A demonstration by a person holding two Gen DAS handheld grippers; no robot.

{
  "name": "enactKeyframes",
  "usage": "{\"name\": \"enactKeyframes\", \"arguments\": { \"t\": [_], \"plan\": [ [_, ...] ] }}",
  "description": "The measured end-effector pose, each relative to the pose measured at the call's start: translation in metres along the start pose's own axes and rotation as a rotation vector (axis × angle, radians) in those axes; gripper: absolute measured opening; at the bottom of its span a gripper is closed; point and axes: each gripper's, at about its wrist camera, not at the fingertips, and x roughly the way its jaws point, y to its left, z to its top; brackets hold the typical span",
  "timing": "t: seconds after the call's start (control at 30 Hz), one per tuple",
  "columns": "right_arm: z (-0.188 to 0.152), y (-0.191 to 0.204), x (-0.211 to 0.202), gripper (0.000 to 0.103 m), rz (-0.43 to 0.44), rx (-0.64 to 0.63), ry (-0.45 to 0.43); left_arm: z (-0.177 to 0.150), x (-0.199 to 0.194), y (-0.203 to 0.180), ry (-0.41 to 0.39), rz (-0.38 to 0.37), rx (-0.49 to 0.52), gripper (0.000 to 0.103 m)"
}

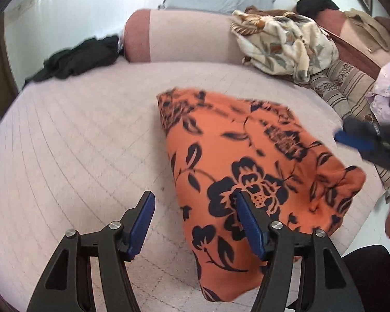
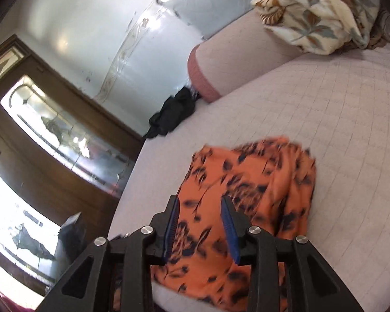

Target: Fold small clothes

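Both sets of jaws stand apart and hold nothing. The left gripper (image 1: pixel 195 202) hangs low over the near edge of the orange flowered garment (image 1: pixel 247 161), one jaw above the cloth and the other above bare bed (image 1: pixel 78 143). The right gripper (image 2: pixel 200 208) hovers over the same garment (image 2: pixel 247 195) from the other side.

The garment lies on the bed in a loose, partly folded heap near the front edge. My worry is that a pinch from here catches only the top layer, so the fold underneath slides open when lifted. The cloth looks thin and slippery, and the edge nearest me seems to hang close to the bed's rim, so a tug could drag it off.

Much is blurred: the print smears in both views, and I cannot tell which edge is a hem or how many layers are stacked. The garment's near end is cut off behind the right gripper. A black bundle (image 1: pixel 75 59) and a flowered blanket (image 1: pixel 286 44) sit well apart, by the long cushion (image 1: pixel 182 36).
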Motion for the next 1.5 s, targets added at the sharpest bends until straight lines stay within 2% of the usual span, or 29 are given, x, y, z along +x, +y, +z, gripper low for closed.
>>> {"name": "enactKeyframes", "arguments": {
  "t": [0.07, 0.17, 0.2, 0.23, 0.3, 0.4, 0.5, 0.57, 0.7, 0.77, 0.8, 0.83, 0.93, 1.0, 1.13, 1.23, 1.3, 1.37, 1.5],
  "plan": [
    [-0.019, 0.004, 0.006, 0.036, -0.049, -0.001, 0.050, -0.008, 0.007, 0.007, 0.004, -0.014, -0.010, 0.068],
    [-0.049, -0.009, 0.020, 0.037, -0.188, 0.035, 0.179, -0.020, 0.010, 0.015, 0.001, -0.041, -0.020, 0.081],
    [-0.061, -0.018, 0.023, 0.030, -0.268, 0.055, 0.216, -0.023, 0.013, 0.019, 0.011, -0.051, -0.031, 0.084],
    [-0.069, -0.024, 0.022, 0.021, -0.306, 0.061, 0.230, -0.025, 0.015, 0.020, 0.023, -0.061, -0.044, 0.085],
    [-0.077, -0.029, 0.020, 0.020, -0.336, 0.069, 0.230, -0.024, 0.015, 0.018, 0.026, -0.068, -0.046, 0.085],
    [-0.061, -0.017, 0.020, 0.020, -0.378, 0.057, 0.260, -0.025, 0.012, 0.011, 0.009, -0.033, -0.008, 0.085],
    [-0.025, 0.002, 0.021, 0.023, -0.339, 0.046, 0.198, -0.029, 0.013, 0.009, 0.034, -0.038, -0.008, 0.085],
    [-0.001, 0.005, 0.034, 0.024, -0.380, 0.043, 0.162, -0.032, 0.016, 0.010, 0.053, -0.048, -0.022, 0.086],
    [0.045, -0.025, 0.090, 0.024, -0.464, 0.151, 0.162, -0.034, 0.020, 0.010, 0.039, -0.026, -0.024, 0.093],
    [0.056, -0.051, 0.126, 0.023, -0.561, 0.196, 0.216, -0.036, 0.020, 0.007, 0.022, -0.012, 0.006, 0.094],
    [0.059, -0.064, 0.141, 0.023, -0.547, 0.238, 0.242, -0.038, 0.020, 0.006, 0.012, -0.005, 0.018, 0.095],
    [0.063, -0.064, 0.143, 0.023, -0.541, 0.244, 0.232, -0.039, 0.019, 0.005, 0.003, 0.005, 0.033, 0.095],
    [0.080, -0.040, 0.137, 0.024, -0.539, 0.196, 0.212, -0.041, 0.017, 0.005, -0.001, 0.008, 0.043, 0.095],
    [0.085, -0.019, 0.140, 0.024, -0.498, 0.128, 0.191, -0.039, 0.018, 0.005, 0.004, 0.000, 0.036, 0.095],
    [0.082, 0.012, 0.173, 0.024, -0.369, 0.072, 0.218, -0.038, 0.019, 0.004, 0.001, 0.003, 0.035, 0.095],
    [0.072, 0.020, 0.217, 0.025, -0.376, 0.048, 0.274, -0.039, 0.018, 0.004, -0.010, 0.013, 0.039, 0.095],
    [0.064, 0.001, 0.251, 0.024, -0.419, 0.074, 0.336, -0.041, 0.016, 0.003, -0.012, 0.015, 0.041, 0.095],
    [0.065, 0.000, 0.253, 0.024, -0.410, 0.081, 0.274, -0.042, 0.015, 0.003, -0.010, 0.014, 0.040, 0.095],
    [0.065, 0.004, 0.233, 0.024, -0.395, 0.090, 0.290, -0.042, 0.015, 0.003, -0.008, 0.018, 0.043, 0.096]
  ]
}}
